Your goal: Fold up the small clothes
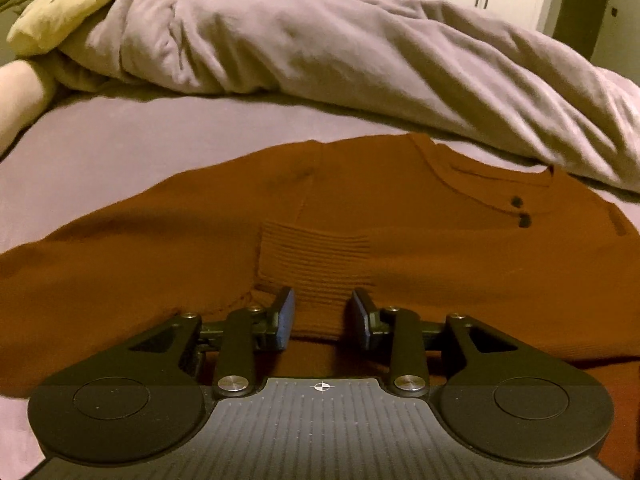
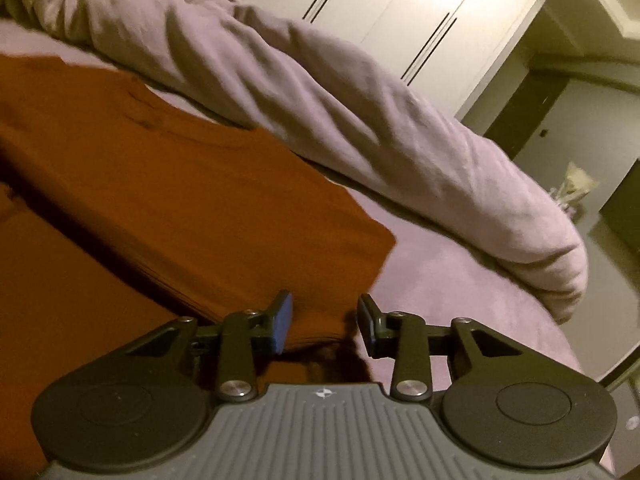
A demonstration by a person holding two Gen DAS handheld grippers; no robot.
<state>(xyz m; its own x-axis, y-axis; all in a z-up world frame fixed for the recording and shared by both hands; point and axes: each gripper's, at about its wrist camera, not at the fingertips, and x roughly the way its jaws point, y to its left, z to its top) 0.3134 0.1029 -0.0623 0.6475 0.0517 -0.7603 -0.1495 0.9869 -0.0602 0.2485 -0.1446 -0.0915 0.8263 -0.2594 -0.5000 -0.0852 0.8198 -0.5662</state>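
Observation:
A rust-orange knit sweater (image 1: 400,216) lies spread on the lilac bed sheet (image 1: 120,152), neckline with two dark buttons (image 1: 520,212) toward the right. A ribbed cuff (image 1: 316,264) lies folded onto its middle. My left gripper (image 1: 323,312) is open, its jaws on either side of the cuff's near end, not closed on it. In the right wrist view the sweater (image 2: 180,184) fills the left half. My right gripper (image 2: 324,320) is open, with the sweater's near right edge between its jaws.
A rumpled lilac duvet (image 1: 360,52) lies along the far side of the bed, also in the right wrist view (image 2: 360,120). A cream plush toy (image 1: 68,4) sits at far left. White wardrobe doors (image 2: 420,8) and the floor lie beyond the bed's right edge.

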